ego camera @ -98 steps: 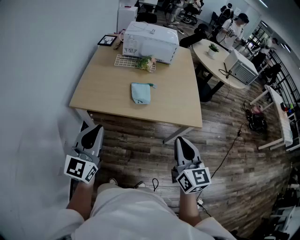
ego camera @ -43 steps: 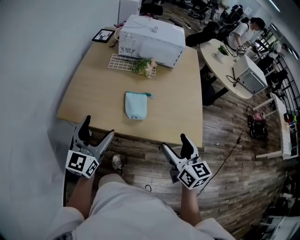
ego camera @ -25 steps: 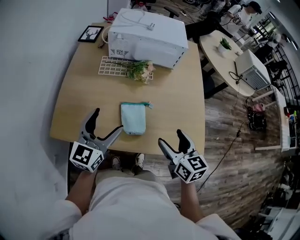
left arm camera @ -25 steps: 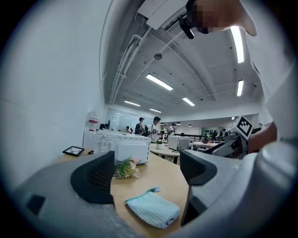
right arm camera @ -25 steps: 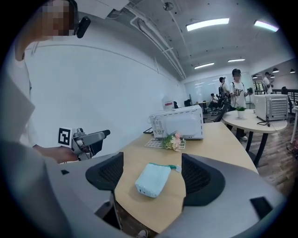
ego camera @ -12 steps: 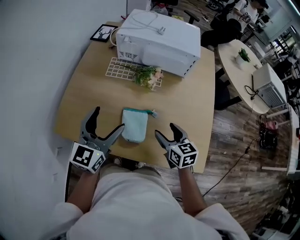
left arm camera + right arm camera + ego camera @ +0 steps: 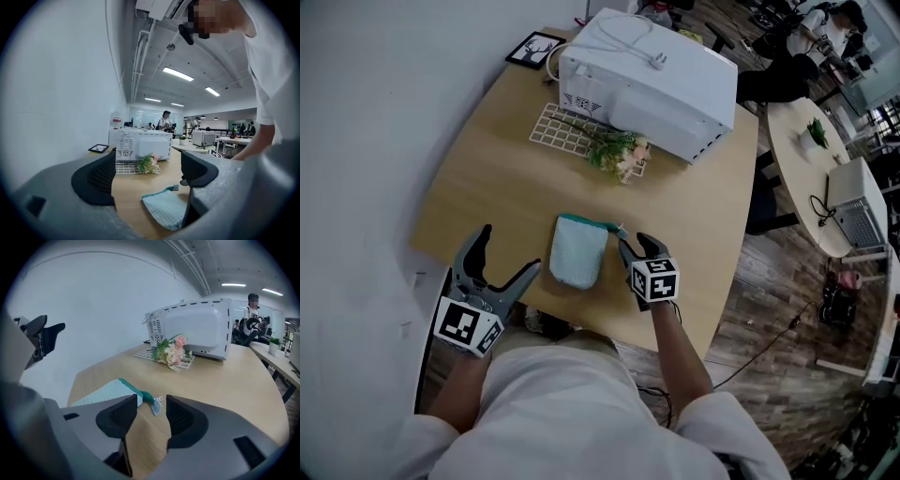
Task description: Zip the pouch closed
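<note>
- Since half a second ago, the right gripper (image 7: 634,246) has dropped to the zip end of the pale green fabric pouch (image 7: 578,255) on the light wooden table (image 7: 487,178).
- Its 2 jaws have just been closing and stand half apart, with the small zip pull (image 7: 156,406) at their tips, unpinched.
- Beside the pouch, the left gripper (image 7: 509,251) gapes wide and grips nothing.

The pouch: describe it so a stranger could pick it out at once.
On the wooden table, nearer than the big white appliance and the flowers, lies the pouch. It is the only flat, pale mint cloth thing, edged with a teal zip.
</note>
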Demonstrator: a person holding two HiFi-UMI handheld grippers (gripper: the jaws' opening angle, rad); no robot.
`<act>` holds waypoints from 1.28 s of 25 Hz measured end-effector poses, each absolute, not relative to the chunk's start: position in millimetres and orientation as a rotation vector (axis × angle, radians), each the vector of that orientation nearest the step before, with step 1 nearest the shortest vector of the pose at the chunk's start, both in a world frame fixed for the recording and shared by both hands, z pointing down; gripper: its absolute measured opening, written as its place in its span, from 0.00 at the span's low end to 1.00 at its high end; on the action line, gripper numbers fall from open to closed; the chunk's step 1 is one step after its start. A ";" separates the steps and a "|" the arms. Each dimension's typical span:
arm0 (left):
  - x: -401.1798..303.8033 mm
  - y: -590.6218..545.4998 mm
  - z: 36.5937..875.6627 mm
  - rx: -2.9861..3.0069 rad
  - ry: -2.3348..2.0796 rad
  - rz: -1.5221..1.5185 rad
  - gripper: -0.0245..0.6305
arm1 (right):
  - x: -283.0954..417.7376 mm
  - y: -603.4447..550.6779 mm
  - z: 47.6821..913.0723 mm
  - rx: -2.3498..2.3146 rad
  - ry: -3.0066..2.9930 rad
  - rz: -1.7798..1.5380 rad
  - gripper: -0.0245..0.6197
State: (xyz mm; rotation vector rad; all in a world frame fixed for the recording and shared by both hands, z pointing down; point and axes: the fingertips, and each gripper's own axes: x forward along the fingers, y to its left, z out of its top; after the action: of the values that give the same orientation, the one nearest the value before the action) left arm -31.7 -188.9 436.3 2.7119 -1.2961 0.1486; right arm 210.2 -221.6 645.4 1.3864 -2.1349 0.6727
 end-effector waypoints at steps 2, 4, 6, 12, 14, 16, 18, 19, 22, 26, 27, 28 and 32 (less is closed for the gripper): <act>-35.8 -187.3 436.1 2.704 -1.316 0.154 0.70 | 211.3 -228.1 658.9 1.364 -2.101 0.669 0.32; -41.1 -185.4 434.8 2.693 -1.338 0.158 0.70 | 210.9 -231.7 668.6 1.346 -2.071 0.659 0.28; -46.4 -183.7 433.1 2.684 -1.361 0.162 0.70 | 209.5 -234.6 676.1 1.331 -2.052 0.665 0.28; -56.8 -176.8 433.7 2.664 -1.399 0.163 0.70 | 200.0 -236.7 699.4 1.238 -2.023 0.728 0.29; -58.4 -174.2 432.5 2.662 -1.403 0.165 0.70 | 197.9 -236.6 704.2 1.226 -2.004 0.725 0.29; -58.6 -172.8 431.9 2.662 -1.400 0.168 0.70 | 202.5 -238.8 704.9 1.254 -1.976 0.707 0.19; -57.4 -173.0 432.0 2.665 -1.389 0.173 0.70 | 207.2 -240.7 703.8 1.274 -1.963 0.714 0.11; -56.5 -173.3 432.4 2.667 -1.382 0.173 0.70 | 208.2 -240.7 702.4 1.275 -1.961 0.713 0.09; -52.4 -174.9 433.1 2.677 -1.353 0.167 0.70 | 207.6 -240.3 690.5 1.278 -1.975 0.655 0.07; -44.5 -175.8 432.6 2.700 -1.301 0.152 0.70 | 199.7 -241.5 651.7 1.305 -2.062 0.505 0.06; -41.9 -175.6 432.3 2.708 -1.285 0.144 0.70 | 195.8 -241.3 639.6 1.310 -2.097 0.474 0.06; -38.9 -175.2 432.1 2.717 -1.265 0.135 0.70 | 191.1 -240.9 626.5 1.314 -2.139 0.453 0.06; -25.2 -175.4 434.3 2.739 -1.170 0.113 0.68 | 169.0 -237.1 569.8 1.313 -2.299 0.358 0.06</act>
State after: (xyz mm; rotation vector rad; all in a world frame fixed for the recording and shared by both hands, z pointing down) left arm -25.2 -175.4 434.3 2.7393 -1.1705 0.1134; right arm 169.0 -237.1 569.8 1.3130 -2.2990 0.3585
